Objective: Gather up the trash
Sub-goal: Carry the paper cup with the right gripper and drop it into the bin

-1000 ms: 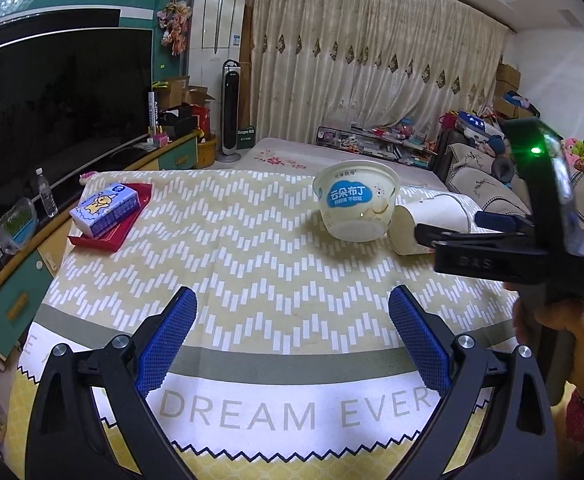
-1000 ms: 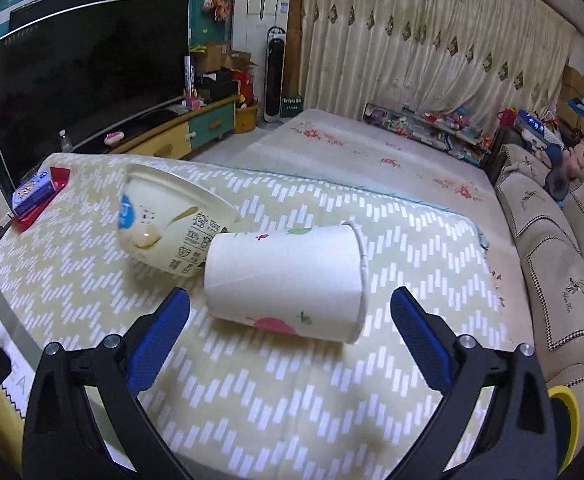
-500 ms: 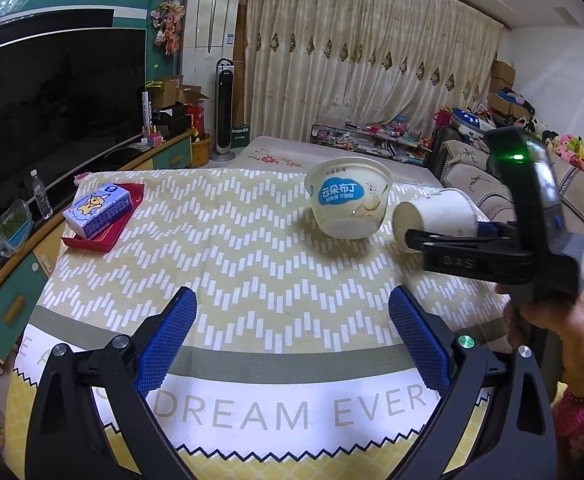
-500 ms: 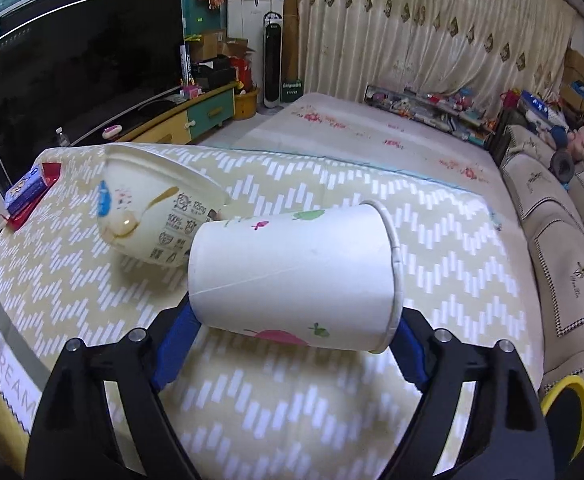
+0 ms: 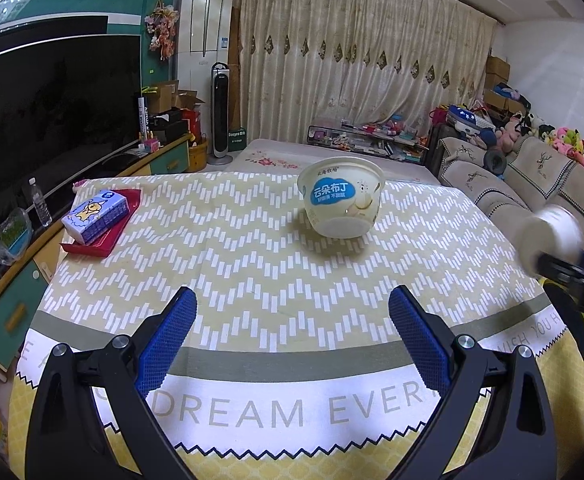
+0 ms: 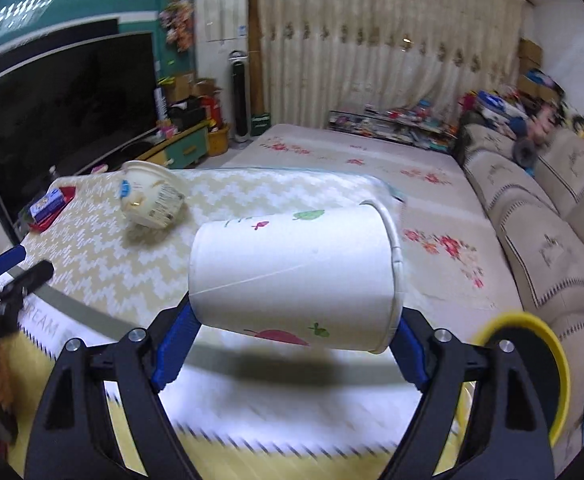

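Your right gripper (image 6: 292,344) is clamped on the white paper cup (image 6: 295,276), which lies sideways between the blue pads with its rim toward the sofa side and its base toward the television, lifted clear of the chevron tablecloth (image 6: 104,256) and casting a shadow on the cloth's near border. Taking the pudding bowl (image 5: 341,200) as your landmark: it stands upright on the cloth toward the far edge, with bare cloth all around it. Your left gripper (image 5: 292,344) hangs spread wide and empty over the lettered border, well short of the bowl, with only open cloth between its pads and the bowl. Far to the left of the bowl, at the table's corner, a blue tissue pack (image 5: 94,216) lies on a red tray (image 5: 104,244). Beyond that corner a water bottle (image 5: 40,204) stands on the low cabinet before the television (image 5: 52,96). To the right of the bowl, past the table's edge, the cup shows blurred in the left view, held in the black frame of your other tool. Lower on that same side, near the held cup, sits a yellow-rimmed bin (image 6: 527,372), its dark mouth partly hidden behind the right gripper's finger. Behind the bowl lie a flowered mat (image 5: 268,156) and the curtains; the sofa (image 5: 531,176) runs along the right.
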Motion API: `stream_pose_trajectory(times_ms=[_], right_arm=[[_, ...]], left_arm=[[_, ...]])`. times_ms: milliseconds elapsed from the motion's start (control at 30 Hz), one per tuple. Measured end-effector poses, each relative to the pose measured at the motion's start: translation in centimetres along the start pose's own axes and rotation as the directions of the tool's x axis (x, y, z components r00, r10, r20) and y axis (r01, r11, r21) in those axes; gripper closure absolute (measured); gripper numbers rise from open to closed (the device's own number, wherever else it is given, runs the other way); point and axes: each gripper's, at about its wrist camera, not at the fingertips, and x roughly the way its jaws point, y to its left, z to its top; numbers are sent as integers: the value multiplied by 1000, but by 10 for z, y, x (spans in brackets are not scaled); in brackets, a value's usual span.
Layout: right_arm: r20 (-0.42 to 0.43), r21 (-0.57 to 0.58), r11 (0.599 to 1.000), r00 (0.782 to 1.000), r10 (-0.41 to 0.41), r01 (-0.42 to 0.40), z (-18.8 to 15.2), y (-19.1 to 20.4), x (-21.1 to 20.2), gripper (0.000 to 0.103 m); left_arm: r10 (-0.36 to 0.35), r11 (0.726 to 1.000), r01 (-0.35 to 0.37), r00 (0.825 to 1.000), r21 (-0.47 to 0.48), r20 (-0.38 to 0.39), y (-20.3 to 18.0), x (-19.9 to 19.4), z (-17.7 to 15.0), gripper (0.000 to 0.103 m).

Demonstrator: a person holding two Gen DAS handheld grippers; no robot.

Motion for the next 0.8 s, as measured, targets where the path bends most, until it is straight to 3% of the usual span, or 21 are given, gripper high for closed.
stream_pose_trajectory(times_ms=[200, 400, 533, 800], right_arm=[[-40, 131, 970, 979, -200, 203, -35, -96, -25, 24], [-125, 229, 918, 945, -302, 324, -59, -168, -22, 23], [-183, 253, 899, 930, -317, 357, -63, -190, -3, 15], [-102, 324, 893, 950, -296, 313, -67, -166, -22, 11]], left_arm=[[4, 1000, -4, 1000, 5, 0, 0, 0, 0, 8], [5, 1000, -5, 1000, 8, -2, -1, 0, 0, 6], [3, 1000, -3, 1000, 11, -5, -1, 1, 0, 6], [0, 1000, 0, 1000, 25, -17, -4, 3, -1, 5]])
